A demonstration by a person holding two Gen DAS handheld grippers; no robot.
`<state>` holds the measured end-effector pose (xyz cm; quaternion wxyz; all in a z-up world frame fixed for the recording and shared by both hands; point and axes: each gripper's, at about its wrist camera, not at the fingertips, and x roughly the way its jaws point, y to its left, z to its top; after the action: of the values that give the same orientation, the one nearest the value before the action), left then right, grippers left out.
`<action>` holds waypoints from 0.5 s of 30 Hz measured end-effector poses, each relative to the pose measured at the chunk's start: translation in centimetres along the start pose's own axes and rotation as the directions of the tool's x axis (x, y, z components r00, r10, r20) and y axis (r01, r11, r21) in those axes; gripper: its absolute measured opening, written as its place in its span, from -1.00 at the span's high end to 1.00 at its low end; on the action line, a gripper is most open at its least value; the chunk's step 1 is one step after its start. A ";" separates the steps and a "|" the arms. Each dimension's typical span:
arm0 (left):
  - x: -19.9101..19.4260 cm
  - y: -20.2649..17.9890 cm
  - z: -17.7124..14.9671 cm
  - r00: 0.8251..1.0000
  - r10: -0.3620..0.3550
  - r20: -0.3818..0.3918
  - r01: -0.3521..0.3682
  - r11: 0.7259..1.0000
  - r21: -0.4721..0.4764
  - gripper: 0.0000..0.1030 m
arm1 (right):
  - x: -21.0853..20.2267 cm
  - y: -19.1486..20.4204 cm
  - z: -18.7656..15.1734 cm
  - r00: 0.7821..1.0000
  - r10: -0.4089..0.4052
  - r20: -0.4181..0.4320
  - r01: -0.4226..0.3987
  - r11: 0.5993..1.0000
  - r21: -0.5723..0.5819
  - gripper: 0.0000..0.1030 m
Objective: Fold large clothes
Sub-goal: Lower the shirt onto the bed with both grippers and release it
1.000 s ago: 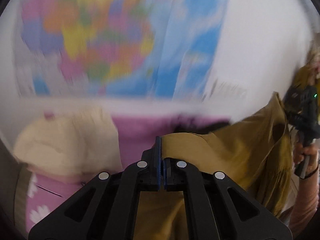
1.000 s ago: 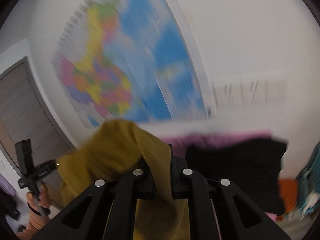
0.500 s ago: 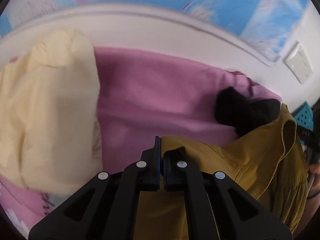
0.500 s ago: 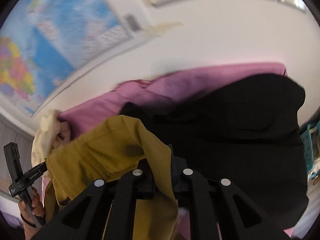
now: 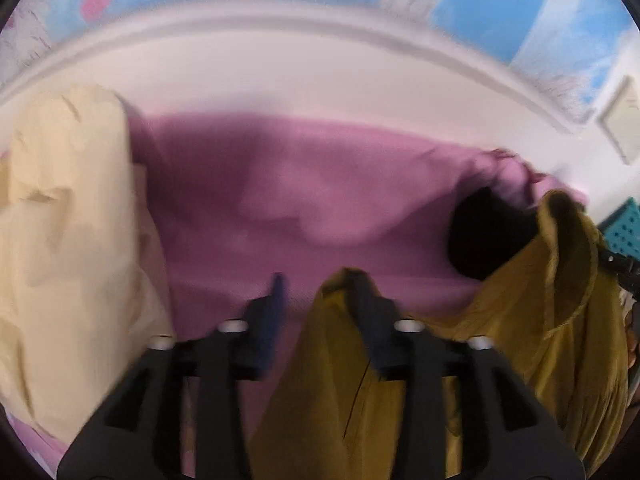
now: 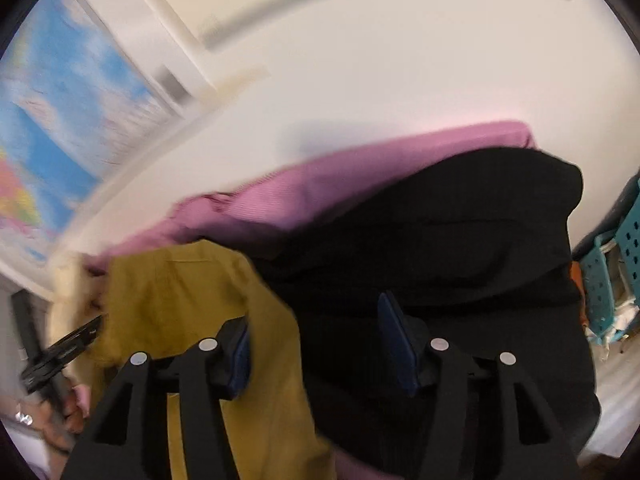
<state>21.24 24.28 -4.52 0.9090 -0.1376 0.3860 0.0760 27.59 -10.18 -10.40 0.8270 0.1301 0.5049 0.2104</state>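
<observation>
Our left gripper (image 5: 320, 300) and right gripper (image 6: 316, 328) have just sprung apart, jaws spread; the soft, creased mustard garment (image 5: 400, 412) droops between them over ribbed pink bedding (image 5: 320, 184).

Both grippers dropped from pointing at the wall map to pointing down at the bed. Left gripper (image 5: 320, 300) was clamped on the mustard garment (image 5: 540, 340); its jaws have just been opening, cloth draped over one finger, apparently unpinched (blurred). Right gripper (image 6: 316, 340) likewise just opened; mustard garment (image 6: 180, 300) edge hangs loose between the fingers.
</observation>
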 end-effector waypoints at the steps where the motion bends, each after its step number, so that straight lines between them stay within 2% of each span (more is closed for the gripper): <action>1: -1.0 0.2 -0.3 0.999 -0.016 0.032 0.016 1.000 0.007 -0.52 | -2.1 0.0 -0.7 1.000 0.019 0.018 -0.019 1.000 -0.019 -0.24; 3: -4.3 0.6 -1.2 0.991 -0.061 0.116 0.057 0.998 0.034 -0.57 | -5.8 0.4 -2.2 0.997 0.059 0.058 -0.055 0.995 -0.078 -0.38; 5: -6.7 0.7 -1.9 0.983 -0.098 0.156 0.089 0.994 0.064 -0.57 | -9.6 1.0 -4.7 0.991 0.106 0.087 -0.093 0.985 -0.145 -0.46; 6: -7.8 0.6 -2.4 0.979 -0.110 0.173 0.097 0.992 0.079 -0.57 | -11.8 1.8 -6.9 0.986 0.142 0.083 -0.124 0.973 -0.194 -0.54; 7: -9.3 0.3 -3.4 0.971 -0.141 0.192 0.121 0.986 0.110 -0.57 | -12.6 2.3 -8.3 0.985 0.156 0.075 -0.137 0.966 -0.220 -0.58; 9: -11.0 -0.2 -5.1 0.962 -0.171 0.211 0.141 0.979 0.148 -0.64 | -15.5 4.0 -13.2 0.983 0.177 0.053 -0.152 0.938 -0.312 -0.63; 11: -12.4 -0.6 -7.2 0.952 -0.207 0.224 0.169 0.969 0.180 -0.71 | -16.5 5.5 -17.2 0.980 0.198 0.007 -0.181 0.908 -0.377 -0.73; 13: -13.3 -1.5 -9.6 0.944 -0.226 0.241 0.178 0.962 0.206 -0.91 | -16.7 6.6 -20.9 0.982 0.188 -0.027 -0.181 0.885 -0.429 -0.75; 15: -13.5 -2.2 -11.6 0.937 -0.249 0.245 0.197 0.956 0.218 -0.90 | -15.8 8.1 -23.8 0.982 0.174 -0.071 -0.188 0.873 -0.451 -0.78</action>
<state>4.59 18.19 -2.03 0.9648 -0.0814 0.2458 -0.0470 -1.66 -10.64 -5.43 0.8038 -0.0237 0.4388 0.4011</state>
